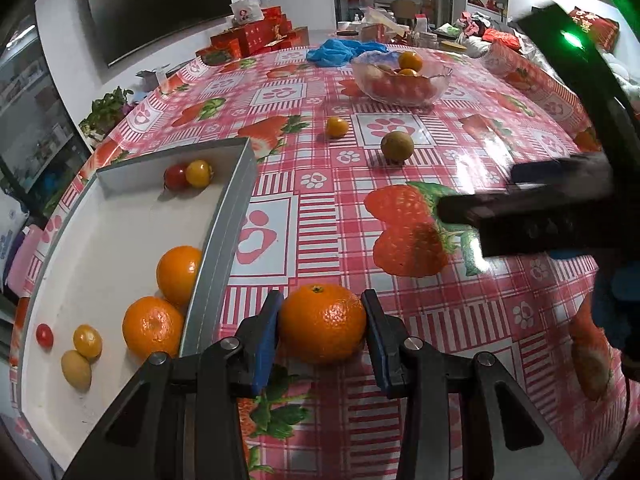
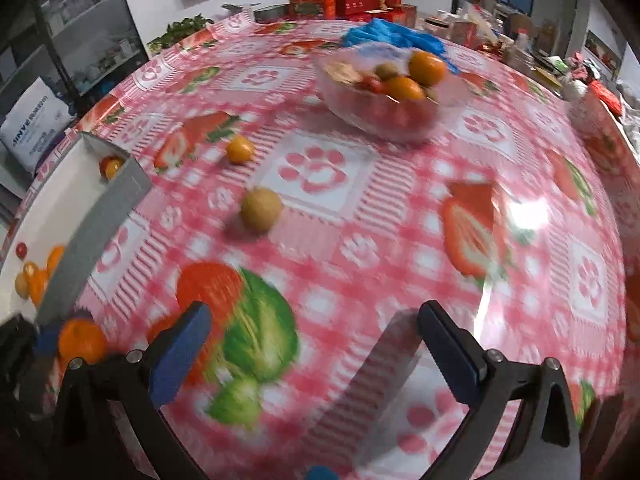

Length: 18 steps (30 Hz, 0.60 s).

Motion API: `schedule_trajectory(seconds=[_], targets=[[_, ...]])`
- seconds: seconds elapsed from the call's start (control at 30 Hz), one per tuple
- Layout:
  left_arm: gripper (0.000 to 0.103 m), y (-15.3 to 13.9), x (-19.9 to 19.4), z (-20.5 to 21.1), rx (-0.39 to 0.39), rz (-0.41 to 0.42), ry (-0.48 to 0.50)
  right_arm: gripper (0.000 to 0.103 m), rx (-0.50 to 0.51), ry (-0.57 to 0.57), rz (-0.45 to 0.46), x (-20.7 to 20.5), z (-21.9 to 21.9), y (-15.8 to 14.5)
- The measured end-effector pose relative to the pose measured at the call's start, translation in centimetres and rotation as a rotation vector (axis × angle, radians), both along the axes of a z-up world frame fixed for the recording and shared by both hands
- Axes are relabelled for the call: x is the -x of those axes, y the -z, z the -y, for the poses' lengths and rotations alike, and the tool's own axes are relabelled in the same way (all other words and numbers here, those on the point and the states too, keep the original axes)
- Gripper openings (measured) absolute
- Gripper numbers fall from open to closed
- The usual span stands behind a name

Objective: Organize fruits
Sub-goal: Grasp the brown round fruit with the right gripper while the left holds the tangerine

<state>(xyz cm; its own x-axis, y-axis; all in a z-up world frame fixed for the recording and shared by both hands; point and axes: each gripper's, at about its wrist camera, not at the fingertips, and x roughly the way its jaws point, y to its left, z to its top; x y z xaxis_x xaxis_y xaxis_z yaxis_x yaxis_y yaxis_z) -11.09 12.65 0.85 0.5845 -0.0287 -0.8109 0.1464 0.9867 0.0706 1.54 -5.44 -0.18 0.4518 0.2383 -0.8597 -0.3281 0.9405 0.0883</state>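
My left gripper [image 1: 322,328] is shut on a mandarin orange [image 1: 322,322] just above the tablecloth, right of the grey box [image 1: 218,236]. The box holds two mandarins [image 1: 178,274], cherry tomatoes [image 1: 186,174] and small yellow and green fruits [image 1: 82,354]. A small orange fruit [image 1: 337,127] and a brown-green kiwi-like fruit [image 1: 397,145] lie loose on the table. A glass bowl [image 1: 436,88] with more fruit stands at the back. My right gripper [image 2: 314,354] is open and empty above the table; it shows blurred in the left wrist view [image 1: 472,208]. The held mandarin also shows in the right wrist view [image 2: 82,340].
The table has a red strawberry-print cloth [image 1: 400,168]. Blue gloves [image 1: 340,50] lie behind the bowl. Red gift boxes [image 1: 260,36] and clutter stand at the table's far edge. The box [image 2: 100,224] sits at the table's left edge.
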Motion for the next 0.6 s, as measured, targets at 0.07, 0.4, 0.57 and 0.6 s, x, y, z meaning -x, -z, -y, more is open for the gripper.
schedule_trajectory(seconds=[0.07, 0.4, 0.57, 0.6], targets=[[0.041, 0.0, 0.0, -0.2, 0.014, -0.004, -0.006, 0.097, 0.007, -0.011, 0.012, -1.1, -1.2, 0.0], [0.041, 0.0, 0.0, -0.3, 0.028, -0.004, -0.019, 0.029, 0.016, -0.024, 0.074, -2.1, -3.2, -0.8], [0.041, 0.1, 0.0, -0.3, 0.029, 0.000, -0.021, 0.029, -0.095, 0.011, 0.027, -0.8, -0.5, -1.0], [0.041, 0.1, 0.0, -0.3, 0.029, 0.001, -0.022, 0.029, -0.104, 0.016, 0.020, -0.1, 0.2, -1.1]])
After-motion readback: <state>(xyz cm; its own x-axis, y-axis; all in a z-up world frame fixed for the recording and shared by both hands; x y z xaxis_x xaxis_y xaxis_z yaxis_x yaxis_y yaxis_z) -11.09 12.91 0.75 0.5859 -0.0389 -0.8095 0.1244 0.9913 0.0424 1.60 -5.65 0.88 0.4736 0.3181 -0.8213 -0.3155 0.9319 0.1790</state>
